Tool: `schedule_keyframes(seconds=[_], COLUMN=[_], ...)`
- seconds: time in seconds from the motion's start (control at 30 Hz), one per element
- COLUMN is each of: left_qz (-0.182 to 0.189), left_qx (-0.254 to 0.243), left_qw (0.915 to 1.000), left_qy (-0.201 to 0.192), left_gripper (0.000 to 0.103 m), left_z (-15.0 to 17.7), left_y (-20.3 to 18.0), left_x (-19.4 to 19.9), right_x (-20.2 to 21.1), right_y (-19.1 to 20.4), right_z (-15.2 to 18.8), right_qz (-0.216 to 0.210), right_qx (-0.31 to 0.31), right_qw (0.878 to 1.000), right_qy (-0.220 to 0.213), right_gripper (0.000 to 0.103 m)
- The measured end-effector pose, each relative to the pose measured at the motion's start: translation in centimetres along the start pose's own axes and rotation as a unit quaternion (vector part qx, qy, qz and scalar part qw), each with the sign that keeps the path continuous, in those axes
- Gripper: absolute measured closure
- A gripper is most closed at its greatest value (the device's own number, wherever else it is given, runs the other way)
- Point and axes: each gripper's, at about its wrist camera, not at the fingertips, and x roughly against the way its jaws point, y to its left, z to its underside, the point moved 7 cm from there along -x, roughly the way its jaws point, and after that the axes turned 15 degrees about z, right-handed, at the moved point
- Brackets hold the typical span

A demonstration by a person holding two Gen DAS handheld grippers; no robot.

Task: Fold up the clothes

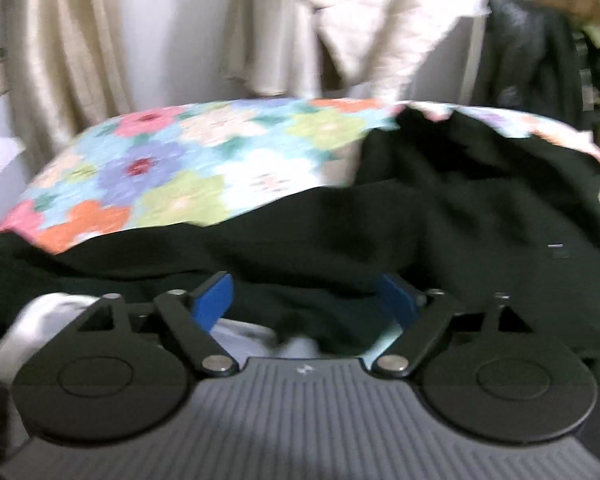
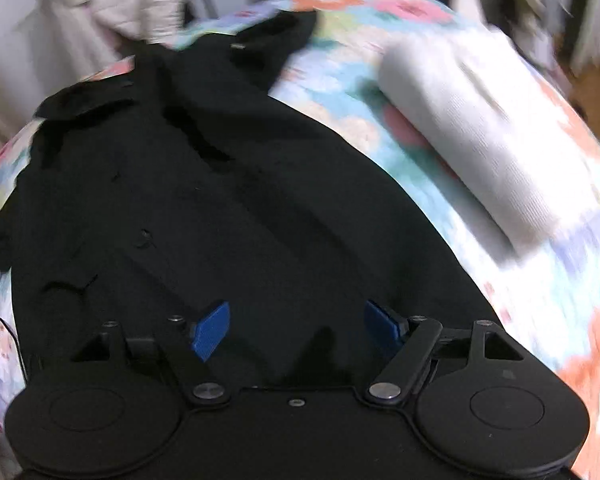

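A black garment (image 2: 204, 200) lies spread lengthwise on a floral bedspread (image 2: 540, 280). My right gripper (image 2: 296, 328) hovers open over its near end, blue pads (image 2: 212, 330) wide apart and nothing clamped. In the left wrist view the same black garment (image 1: 380, 232) lies rumpled across the bed. My left gripper (image 1: 306, 300) is open at its near edge, and a loose fold of black cloth sits between the spread blue pads (image 1: 214, 300). Some white cloth (image 1: 48, 320) shows under and beside the left fingers. Both views are motion-blurred.
A folded white garment (image 2: 480, 140) lies on the bedspread to the right of the black one. Behind the bed are a beige curtain (image 1: 60, 60), cream clothes hanging on the wall (image 1: 360, 20) and a dark jacket (image 1: 532, 52) at the right.
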Motion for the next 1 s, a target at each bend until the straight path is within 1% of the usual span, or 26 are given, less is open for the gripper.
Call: schedule_keyframes(seconds=[0.07, 0.13, 0.17, 0.2, 0.23, 0.27, 0.3, 0.37, 0.4, 0.43, 0.47, 0.5, 0.53, 0.57, 0.6, 0.63, 0.67, 0.7, 0.73, 0.77, 0.8, 0.83, 0.87, 0.9, 0.97, 1.0], left_qz=[0.025, 0.024, 0.019, 0.002, -0.019, -0.037, -0.039, -0.043, -0.057, -0.071, -0.091, -0.096, -0.102, -0.107, -0.096, -0.092, -0.088, -0.096, -0.110, -0.133, -0.156, -0.178, -0.199, -0.220, -0.243, -0.245], left_qx=[-0.002, 0.011, 0.019, 0.030, 0.037, 0.046, 0.051, 0.063, 0.064, 0.065, 0.067, 0.076, 0.085, 0.095, 0.111, 0.128, 0.144, 0.154, 0.157, 0.147, 0.137, 0.117, 0.096, 0.075, 0.056, 0.052], left_qw=[0.9997, 0.9996, 0.9996, 0.9995, 0.9991, 0.9982, 0.9979, 0.9971, 0.9963, 0.9954, 0.9936, 0.9924, 0.9910, 0.9895, 0.9881, 0.9856, 0.9825, 0.9793, 0.9763, 0.9743, 0.9718, 0.9715, 0.9703, 0.9683, 0.9663, 0.9666], left_qy=[-0.005, 0.000, 0.001, 0.006, 0.012, 0.015, 0.008, -0.005, -0.003, -0.001, 0.001, -0.008, -0.016, -0.025, -0.045, -0.062, -0.078, -0.090, -0.101, -0.107, -0.111, -0.105, -0.099, -0.092, -0.064, -0.057], left_gripper=[0.015, 0.013, 0.013, 0.013, 0.013, 0.013, 0.013, 0.013, 0.013, 0.013, 0.013, 0.013, 0.013, 0.013, 0.013, 0.013, 0.013, 0.013, 0.013, 0.013, 0.013, 0.013, 0.012, 0.010, 0.009, 0.009], left_z=[-0.5, -1.0, -1.2, -1.3, -1.2, -1.2, -1.2, -1.2, -1.1, -0.9, -0.8, -1.0, -1.2, -1.4, -2.0, -2.5, -3.0, -3.4, -3.8, -4.1, -4.4, -4.6, -4.8, -5.1, -5.6, -5.9], left_y=[-0.9, -0.9, -0.5, 0.2, 0.8, 1.4, 2.0, 3.2, 3.9, 4.6, 5.5, 6.0, 6.5, 7.0, 7.4, 7.9, 8.4, 8.8, 9.1, 9.3, 9.6, 9.8, 10.0, 10.2, 11.3, 11.7], left_x=[-1.0, -2.4, -3.2, -3.7, -3.9, -3.6, -2.9, -1.4, -0.7, 0.0, 0.9, 1.9, 2.9, 3.9, 5.2, 6.5, 7.7, 8.9, 10.3, 11.5, 12.6, 13.3, 14.0, 14.6, 14.6, 14.4], right_x=[-2.1, -4.8, -6.2, -6.0, -5.8, -5.5, -4.6, -2.6, -1.9, -1.8, -2.1, -2.4, -2.5, -2.0, -1.5, -0.5, 0.5, 1.8, 3.1, 4.5, 5.7, 7.0, 8.4, 9.8, 10.4, 10.7], right_y=[1.4, 2.6, 3.1, 4.2, 5.2, 6.3, 6.6, 7.2, 6.9, 6.2, 5.4, 4.6, 4.3, 4.7, 5.2, 6.2, 7.2, 8.4, 9.6, 10.7, 12.0, 13.1, 14.3, 15.4, 19.2, 21.1], right_z=[-0.2, 0.5, 0.8, 1.1, 1.4, 1.7, 2.2, 3.2, 3.6, 4.1, 4.3, 4.1, 3.6, 2.8, 1.9, 0.9, -0.1, -1.0, -2.0, -2.9, -3.6, -4.3, -5.0, -5.6, -7.0, -7.7], right_qz=[-0.011, 0.023, 0.041, 0.044, 0.046, 0.047, 0.044, 0.035, 0.024, 0.029, 0.053, 0.080, 0.093, 0.087, 0.079, 0.069, 0.057, 0.048, 0.039, 0.029, -0.013, -0.058, -0.103, -0.148, -0.218, -0.253], right_qx=[0.026, 0.072, 0.095, 0.127, 0.159, 0.192, 0.210, 0.244, 0.237, 0.234, 0.235, 0.230, 0.220, 0.210, 0.200, 0.195, 0.190, 0.185, 0.180, 0.175, 0.164, 0.152, 0.140, 0.127, 0.140, 0.148], right_qw=[1.000, 0.997, 0.994, 0.991, 0.986, 0.980, 0.977, 0.969, 0.971, 0.971, 0.970, 0.969, 0.971, 0.974, 0.977, 0.978, 0.979, 0.979, 0.977, 0.974, 0.972, 0.966, 0.958, 0.947, 0.930, 0.920], right_qy=[0.006, 0.019, 0.026, 0.019, 0.011, 0.002, 0.004, 0.009, 0.014, 0.027, 0.035, 0.036, 0.030, 0.017, 0.002, -0.022, -0.046, -0.077, -0.108, -0.140, -0.169, -0.199, -0.227, -0.255, -0.259, -0.260], right_gripper=[0.025, 0.030, 0.041, 0.055, 0.065, 0.083, 0.092, 0.097, 0.097, 0.098, 0.097, 0.084, 0.080, 0.079, 0.079, 0.077, 0.072, 0.065, 0.063, 0.056, 0.049, 0.044, 0.034, 0.026, 0.026, 0.026])
